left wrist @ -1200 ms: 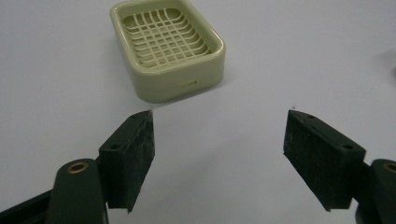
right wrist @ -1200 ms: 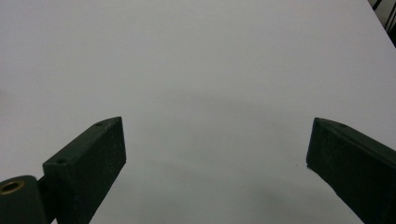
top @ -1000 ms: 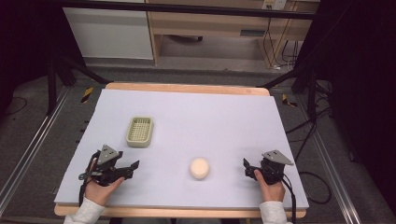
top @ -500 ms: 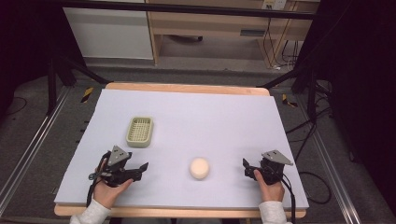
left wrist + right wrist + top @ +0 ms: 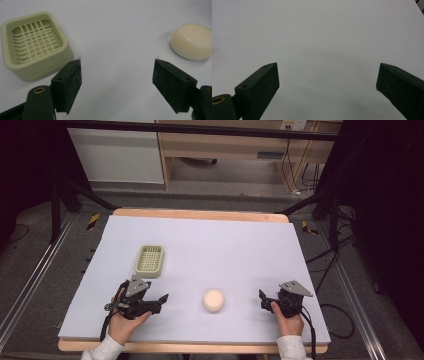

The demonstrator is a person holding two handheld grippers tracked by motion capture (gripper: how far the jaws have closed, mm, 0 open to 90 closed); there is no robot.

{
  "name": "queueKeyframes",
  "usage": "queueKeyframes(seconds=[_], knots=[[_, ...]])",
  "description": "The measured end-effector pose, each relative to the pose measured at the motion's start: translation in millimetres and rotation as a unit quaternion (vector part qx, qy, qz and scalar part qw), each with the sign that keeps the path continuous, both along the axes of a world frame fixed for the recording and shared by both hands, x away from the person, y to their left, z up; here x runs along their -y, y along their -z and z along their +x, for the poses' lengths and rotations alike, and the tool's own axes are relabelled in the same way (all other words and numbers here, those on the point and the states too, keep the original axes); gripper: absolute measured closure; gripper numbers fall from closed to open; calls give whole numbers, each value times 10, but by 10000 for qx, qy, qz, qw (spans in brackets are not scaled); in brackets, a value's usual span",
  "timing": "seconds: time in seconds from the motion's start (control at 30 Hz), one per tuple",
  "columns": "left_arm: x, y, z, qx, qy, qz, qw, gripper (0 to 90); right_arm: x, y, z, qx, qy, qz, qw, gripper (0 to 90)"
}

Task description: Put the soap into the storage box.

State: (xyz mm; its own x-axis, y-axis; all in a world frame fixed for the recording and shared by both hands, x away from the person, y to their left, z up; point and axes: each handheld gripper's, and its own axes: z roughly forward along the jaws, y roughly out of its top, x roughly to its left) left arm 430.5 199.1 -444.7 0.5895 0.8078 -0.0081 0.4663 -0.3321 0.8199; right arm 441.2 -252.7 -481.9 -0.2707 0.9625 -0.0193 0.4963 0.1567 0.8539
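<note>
On the pale desk (image 5: 210,245), the green slotted soap dish (image 5: 150,259) sits left of centre, with the left gripper (image 5: 161,299) just in front of it, fingers (image 5: 67,85) spread wide and empty. The round cream soap (image 5: 213,300) lies near the front edge, between both grippers and touching neither. Farther right, the right gripper (image 5: 262,296) rests low on the desk, fingers (image 5: 259,87) also wide apart over bare surface.

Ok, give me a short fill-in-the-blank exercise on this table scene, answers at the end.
1. The round bar of soap lies between the two ____.
2. The jaws of the left gripper stand ____, holding nothing.
3. The pale green soap dish has a ____ bottom and holds nothing.
4. Seen from the high view, the right gripper is to the ____ of the soap.

Answers: grippers; open; grid; right
</note>
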Motion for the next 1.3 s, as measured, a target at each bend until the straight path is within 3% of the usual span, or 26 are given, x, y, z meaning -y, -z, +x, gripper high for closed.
queueKeyframes(seconds=[0.4,1.3], knots=[[196,-78,47,42,183,-55,9998,239,-10,-4,3,-8,-9,37,10000,50],[578,-110,118,-25,516,-134,9986,250,-49,-21,25,-1,-45,47,10000,49]])
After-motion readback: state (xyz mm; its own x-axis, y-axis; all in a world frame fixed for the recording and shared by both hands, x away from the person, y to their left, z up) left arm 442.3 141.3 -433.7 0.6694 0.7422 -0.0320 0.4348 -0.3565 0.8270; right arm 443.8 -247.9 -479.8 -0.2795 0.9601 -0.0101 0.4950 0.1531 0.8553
